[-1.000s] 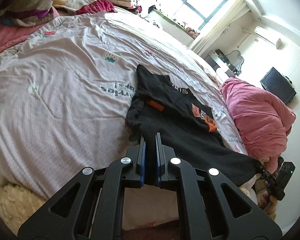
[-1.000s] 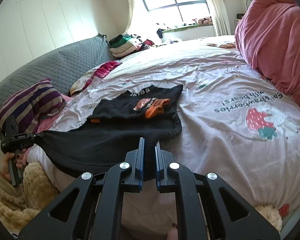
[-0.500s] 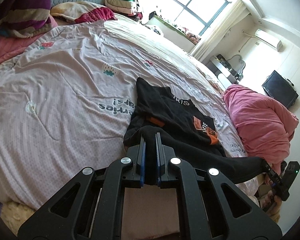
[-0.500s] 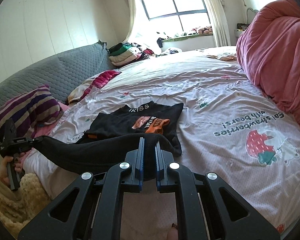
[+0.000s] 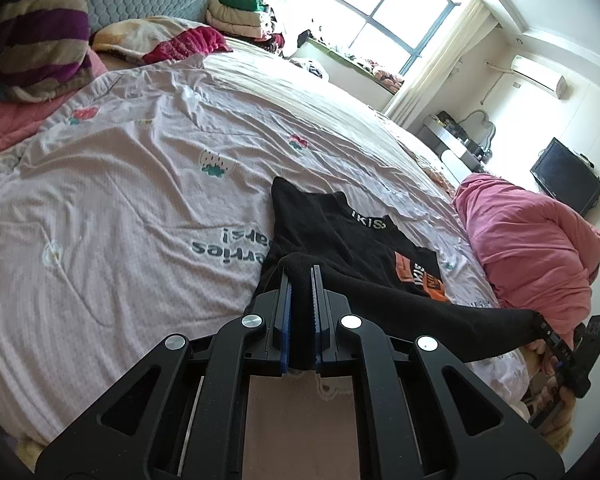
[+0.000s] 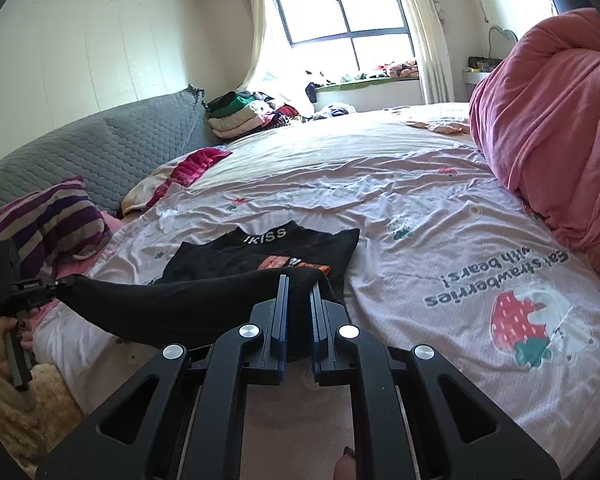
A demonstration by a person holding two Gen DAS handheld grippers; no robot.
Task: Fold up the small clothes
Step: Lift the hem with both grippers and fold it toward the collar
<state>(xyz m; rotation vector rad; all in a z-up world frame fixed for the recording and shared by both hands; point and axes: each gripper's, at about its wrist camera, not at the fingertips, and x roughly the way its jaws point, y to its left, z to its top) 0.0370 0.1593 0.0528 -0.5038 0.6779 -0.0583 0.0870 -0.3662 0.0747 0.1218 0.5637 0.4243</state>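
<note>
black top lifted by its hem over the bed

a black top (image 5: 340, 232) with white collar lettering and an orange patch is spread on the strawberry-print bedsheet (image 5: 132, 216), near the bed's front edge. its upper part lies flat on the sheet, while its near edge is raised off the bed and stretched between the two claws. one corner of that edge is clamped in the left gripper (image 5: 300, 276), whose blue pads are pressed together on a bunch of black cloth. the other corner is clamped the same way in the right gripper (image 6: 300, 284), which is also seen at the far right of the left view, held in a hand (image 5: 548, 360). a heaped pink quilt (image 6: 556, 120) is piled on the sheet to the right of the top. a striped pillow (image 6: 48, 224) is seen by the grey quilted headboard (image 6: 100, 152), and folded clothes (image 6: 240, 116) are stacked below the window (image 6: 340, 4).
</note>
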